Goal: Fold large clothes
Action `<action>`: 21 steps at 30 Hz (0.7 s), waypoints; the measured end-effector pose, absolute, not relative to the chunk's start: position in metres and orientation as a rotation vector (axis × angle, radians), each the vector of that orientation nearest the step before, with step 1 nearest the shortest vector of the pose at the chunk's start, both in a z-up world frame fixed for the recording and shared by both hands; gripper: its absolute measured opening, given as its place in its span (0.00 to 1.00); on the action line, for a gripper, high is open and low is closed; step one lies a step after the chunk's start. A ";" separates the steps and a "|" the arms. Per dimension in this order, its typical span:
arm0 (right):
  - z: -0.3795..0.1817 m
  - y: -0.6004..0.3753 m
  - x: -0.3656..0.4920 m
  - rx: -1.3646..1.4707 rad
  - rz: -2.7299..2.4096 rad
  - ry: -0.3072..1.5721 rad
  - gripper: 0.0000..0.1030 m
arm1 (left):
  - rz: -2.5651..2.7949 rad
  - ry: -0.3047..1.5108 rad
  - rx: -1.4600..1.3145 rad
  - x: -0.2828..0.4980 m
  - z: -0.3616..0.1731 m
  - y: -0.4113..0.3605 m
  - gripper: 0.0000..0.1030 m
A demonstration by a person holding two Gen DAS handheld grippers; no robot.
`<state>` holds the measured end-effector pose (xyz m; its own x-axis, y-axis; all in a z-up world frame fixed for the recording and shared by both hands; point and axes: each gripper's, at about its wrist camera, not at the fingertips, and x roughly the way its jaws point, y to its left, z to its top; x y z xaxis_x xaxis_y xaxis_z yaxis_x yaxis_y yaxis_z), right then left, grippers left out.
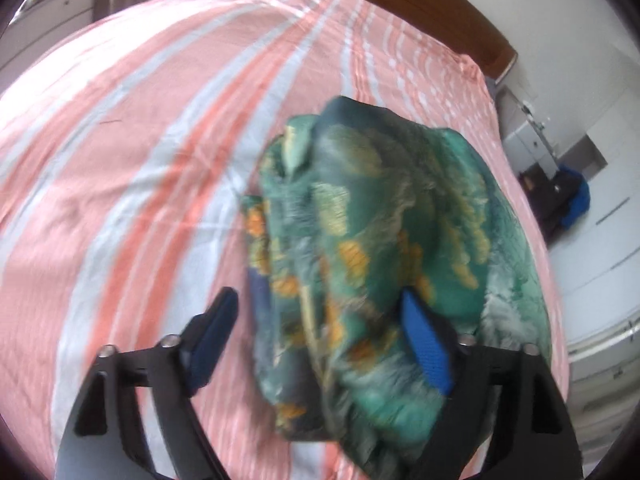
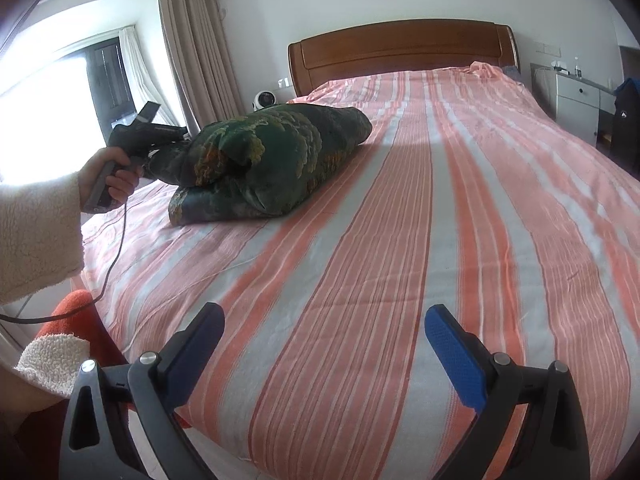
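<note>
A bedroom: a wide bed (image 2: 400,208) under a pink-and-white striped sheet (image 1: 132,152), with a wooden headboard (image 2: 400,50) against the far wall, curtains (image 2: 192,40) beside a bright window, and a white nightstand (image 2: 576,98) to one side. A green patterned garment (image 2: 264,160), bundled into a thick folded heap, lies on the sheet near the window-side edge of the bed. The left gripper (image 1: 320,320) hangs right over the garment with its jaws spread wide, the cloth bulging between them; the picture is blurred, so contact is hard to judge. The left hand (image 2: 110,178) holds that tool's handle. The right gripper (image 2: 324,340) hovers over bare sheet near the foot, well apart from the garment, jaws open and empty.
</note>
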<state>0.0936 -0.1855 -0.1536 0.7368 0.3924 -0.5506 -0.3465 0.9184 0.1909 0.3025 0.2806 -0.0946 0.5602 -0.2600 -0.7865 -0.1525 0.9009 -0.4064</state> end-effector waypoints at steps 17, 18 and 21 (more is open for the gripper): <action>-0.060 -0.138 0.269 0.126 0.434 0.608 0.97 | 0.165 0.815 -0.545 0.180 -0.129 0.275 0.89; -0.055 -0.122 0.293 0.104 0.434 0.617 0.97 | 0.171 0.811 -0.550 0.179 -0.133 0.275 0.89; -0.060 -0.075 0.336 0.062 0.465 0.671 0.95 | 0.209 0.791 -0.497 0.173 -0.143 0.276 0.89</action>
